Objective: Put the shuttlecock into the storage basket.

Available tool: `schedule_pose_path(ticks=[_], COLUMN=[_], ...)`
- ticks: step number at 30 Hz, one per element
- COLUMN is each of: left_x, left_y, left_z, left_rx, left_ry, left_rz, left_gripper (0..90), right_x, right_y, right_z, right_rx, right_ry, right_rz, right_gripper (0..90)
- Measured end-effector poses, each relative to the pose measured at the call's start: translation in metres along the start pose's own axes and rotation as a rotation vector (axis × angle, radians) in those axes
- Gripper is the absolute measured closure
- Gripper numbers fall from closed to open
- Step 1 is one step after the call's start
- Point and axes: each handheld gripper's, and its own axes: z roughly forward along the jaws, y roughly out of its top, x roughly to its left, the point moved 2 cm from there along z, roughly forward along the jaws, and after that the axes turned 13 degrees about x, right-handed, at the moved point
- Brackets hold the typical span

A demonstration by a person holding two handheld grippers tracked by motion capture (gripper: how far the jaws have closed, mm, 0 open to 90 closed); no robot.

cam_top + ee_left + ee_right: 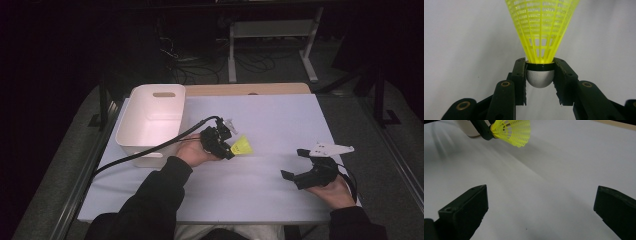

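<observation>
While the person's forearms come in from six o'clock of the high view, the scene reads as follows.

Table (280, 115): covered by a pale sheet, with a strip of bare wood along its far edge at twelve o'clock.

Bin (131, 131): a white tub with a handle slot, standing at about ten o'clock of the sheet, just beside the left hand.

Left gripper (231, 148): held near the sheet's middle, pointing toward three o'clock, its cable trailing off to eight o'clock.

Left fingers (520, 75): pinched on the shuttlecock's rounded white cork, one pad on each side, right under the black band.

Right gripper (295, 165): resting in the right hand at about four o'clock of the sheet, well apart from the left one.

Right fingers (466, 212): spread wide, nothing between them but bare sheet.

Shuttlecock (541, 27): yellow mesh skirt flaring away from the jaws; in the right gripper view it (511, 131) shows at eleven o'clock, clear of the sheet.
</observation>
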Motion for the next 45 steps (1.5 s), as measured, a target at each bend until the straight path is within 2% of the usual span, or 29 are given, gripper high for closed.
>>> schedule_pose_path(ticks=[16,36,45], left_x=[-0.006,-0.007,-0.008], left_y=[-0.005,-0.014,-0.019], left_z=[-0.027,-0.06,-0.076], left_rx=[-0.017,-0.029,-0.035], left_ry=[0.024,0.065,0.08], left_rz=[0.009,0.009,0.009], left_gripper=[64.9,64.9,64.9], right_x=[0.0,0.0,0.0], right_y=[0.0,0.002,0.002], right_z=[0.0,-0.005,-0.005], right_rx=[-0.003,-0.042,-0.038], right_ry=[-0.003,-0.012,-0.011], right_rz=[0.001,0.002,0.006], right_gripper=[0.0,0.0,0.0])
